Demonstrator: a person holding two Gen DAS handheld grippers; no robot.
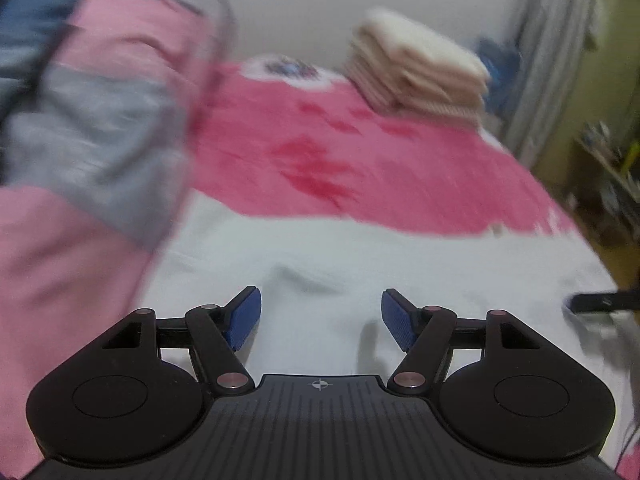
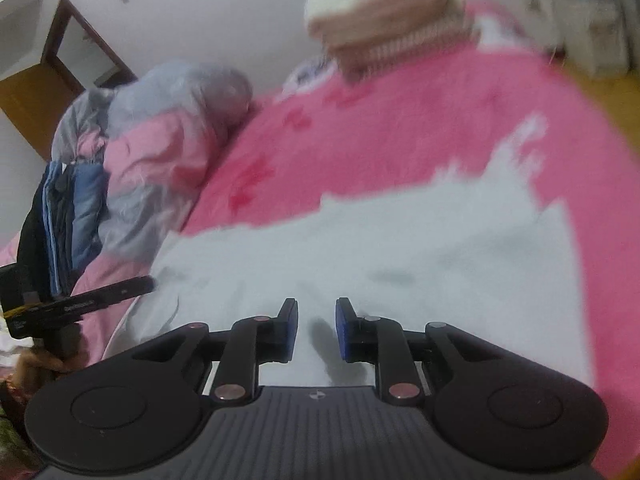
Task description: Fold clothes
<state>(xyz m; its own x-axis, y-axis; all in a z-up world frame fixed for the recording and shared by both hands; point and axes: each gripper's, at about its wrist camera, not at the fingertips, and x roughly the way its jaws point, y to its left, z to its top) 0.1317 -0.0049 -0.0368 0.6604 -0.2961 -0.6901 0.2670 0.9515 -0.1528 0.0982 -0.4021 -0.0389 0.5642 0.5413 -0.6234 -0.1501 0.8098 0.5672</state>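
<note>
— Two grippers, both low over the bed. What are the nearest ones doing?

— Start with the left gripper (image 1: 321,318). Its blue-padded fingers (image 1: 245,317) stand wide apart with nothing between them, just above the white garment (image 1: 360,256). The right gripper (image 2: 316,330) sits over the same cloth, its fingers (image 2: 345,330) parted by a narrower gap, also empty. A small raised ridge of the cloth runs under that gap, but the pads do not touch it as far as I can tell.

— And the garment itself?

— It lies spread flat on the pink bedspread (image 1: 360,168), on the near part of the bed, with a few soft wrinkles. From the right wrist view its far edge looks ragged against the pink, though blur may account for that.

— Can either camera see the other gripper?

— Yes. At the right edge of the left view a dark tip of the right one pokes in over the cloth's edge. In the right view the left one shows at the left edge as a dark bar, just beside the garment's left border.

— Further back?

— On the left side, a heap of clothes (image 2: 160,152) in pink, grey and blue, piled up beside the garment. Beyond, at the head of the bed, a stack of folded beige blankets (image 1: 416,68) rests on the bedspread near the white wall (image 1: 300,0). A curtain (image 1: 556,52) hangs to the right. Everything distant is blurred.
</note>
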